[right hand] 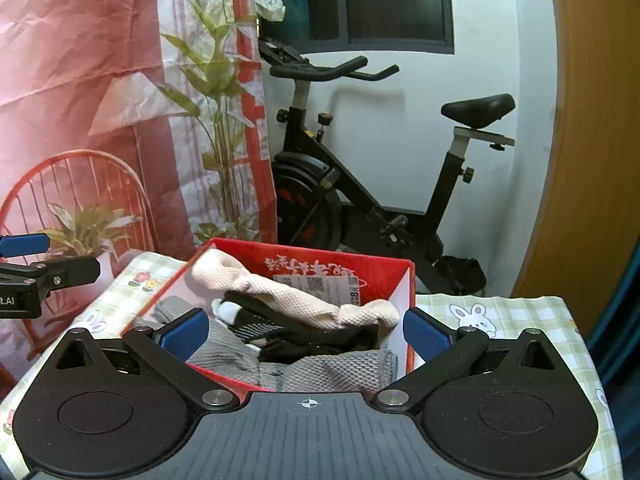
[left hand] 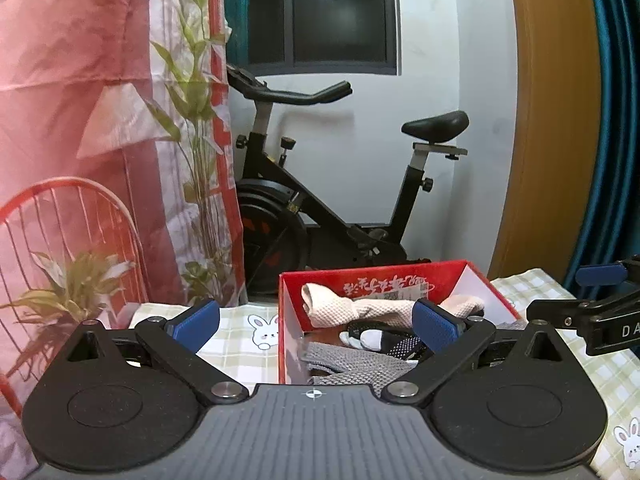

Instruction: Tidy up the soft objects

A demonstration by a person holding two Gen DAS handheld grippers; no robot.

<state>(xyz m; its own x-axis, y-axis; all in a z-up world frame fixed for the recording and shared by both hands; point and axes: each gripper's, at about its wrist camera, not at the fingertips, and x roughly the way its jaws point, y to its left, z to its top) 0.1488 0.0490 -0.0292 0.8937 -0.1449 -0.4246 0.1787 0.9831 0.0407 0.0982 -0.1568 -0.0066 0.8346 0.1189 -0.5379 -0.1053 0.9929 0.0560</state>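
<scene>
Red box [right hand: 384,276] on the table [right hand: 520,320] already holds cream, grey and black socks [right hand: 304,304]. Both grippers [left hand: 316,322] [right hand: 306,332] hover near it, jaws wide and empty; the sorting looks nearly done.

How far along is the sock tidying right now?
Mostly done, it looks: the cream sock, grey socks and black-and-white socks lie in the red box. The left gripper and right gripper are open and empty. No loose socks show on the tablecloth.

This is a room in a home. An exercise bike [left hand: 320,200] stands against a white wall under a dark window [left hand: 320,12], with a printed backdrop [left hand: 100,120] to its left and a bunny-print tablecloth [right hand: 500,320] in front of it.
</scene>
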